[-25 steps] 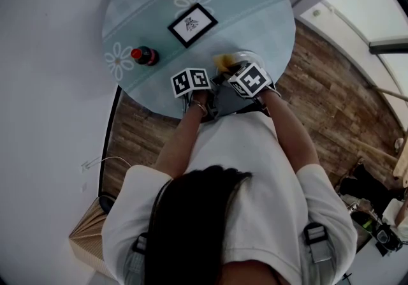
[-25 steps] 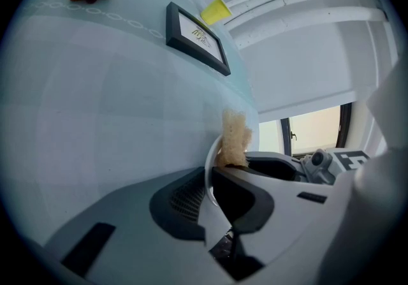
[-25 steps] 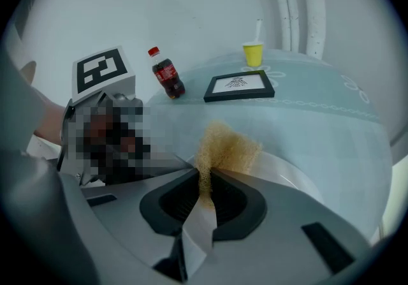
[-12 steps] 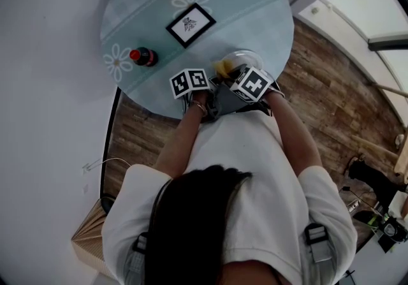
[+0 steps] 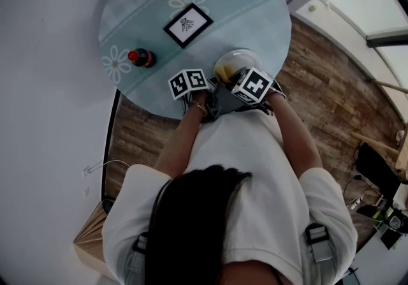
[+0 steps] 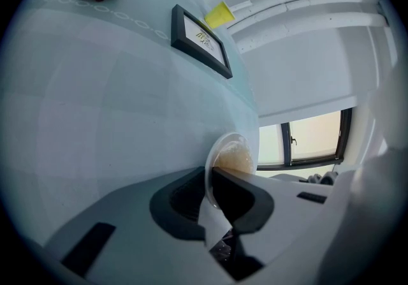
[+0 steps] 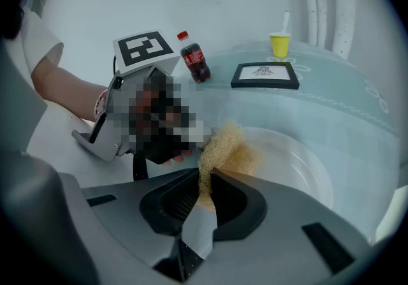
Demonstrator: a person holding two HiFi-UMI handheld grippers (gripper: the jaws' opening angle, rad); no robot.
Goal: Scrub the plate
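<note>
Plate point(image 5: 239, 60) sits at near edge of desk point(image 5: 223, 9), held for scrubbing.
My L fingers point(image 6: 242, 197) clamp its rim so it can't slide. R fingers point(image 7: 233, 197) are closed on tan scrub pad point(image 7: 226, 146), which rests on the plate's inner face, prob. to rub there.

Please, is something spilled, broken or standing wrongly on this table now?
Nothing stands out. The bottle and the cup stand upright, and nothing is spilled. The plate lies near the table's edge, its rim clamped in the left gripper, with the right gripper holding the scrubber on it.
</note>
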